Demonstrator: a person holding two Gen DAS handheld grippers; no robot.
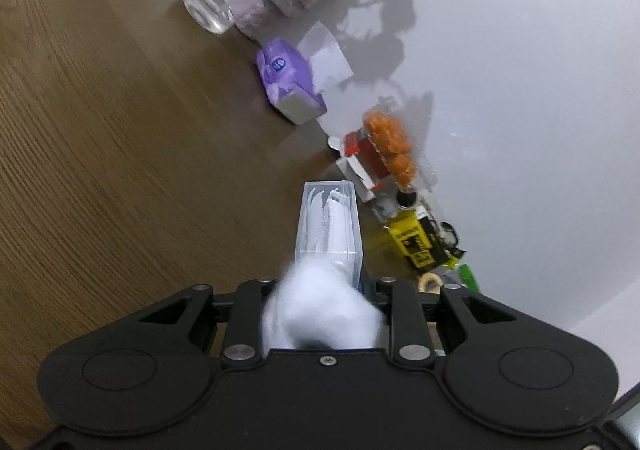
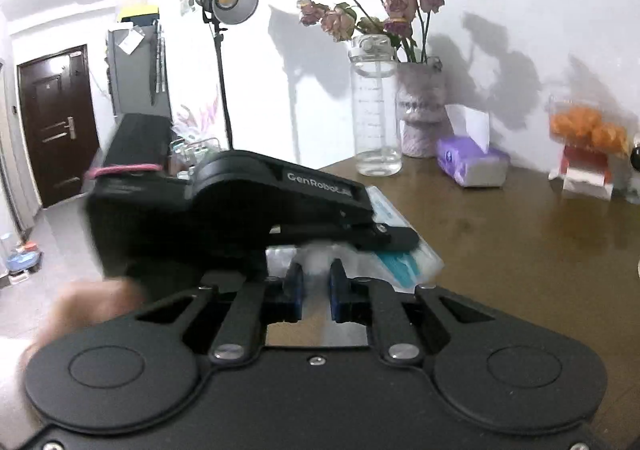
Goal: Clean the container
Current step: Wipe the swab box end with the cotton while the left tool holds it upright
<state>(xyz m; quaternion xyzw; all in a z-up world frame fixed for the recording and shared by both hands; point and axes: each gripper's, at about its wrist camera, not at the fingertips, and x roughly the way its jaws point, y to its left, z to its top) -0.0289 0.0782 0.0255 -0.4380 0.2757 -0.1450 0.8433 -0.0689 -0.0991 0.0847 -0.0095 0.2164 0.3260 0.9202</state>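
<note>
In the left wrist view a small clear plastic container (image 1: 329, 224) with white pieces inside sticks out forward from my left gripper (image 1: 326, 282), which is shut on it above the wooden table (image 1: 100, 154). A white wad of tissue (image 1: 320, 314) lies over the container's near end and hides my fingertips. In the right wrist view my right gripper (image 2: 316, 282) is shut on that white tissue (image 2: 316, 260) and presses it against the clear container (image 2: 400, 254). The left gripper's black body (image 2: 224, 206) crosses just in front.
Along the wall stand a clear water bottle (image 2: 375, 106), a vase of dried roses (image 2: 422, 110), a purple tissue pack (image 2: 468, 162), oranges in a clear box (image 2: 588, 130) on a red-and-white carton, and yellow packets (image 1: 416, 242). A studio lamp (image 2: 230, 2) stands beyond the table's far edge.
</note>
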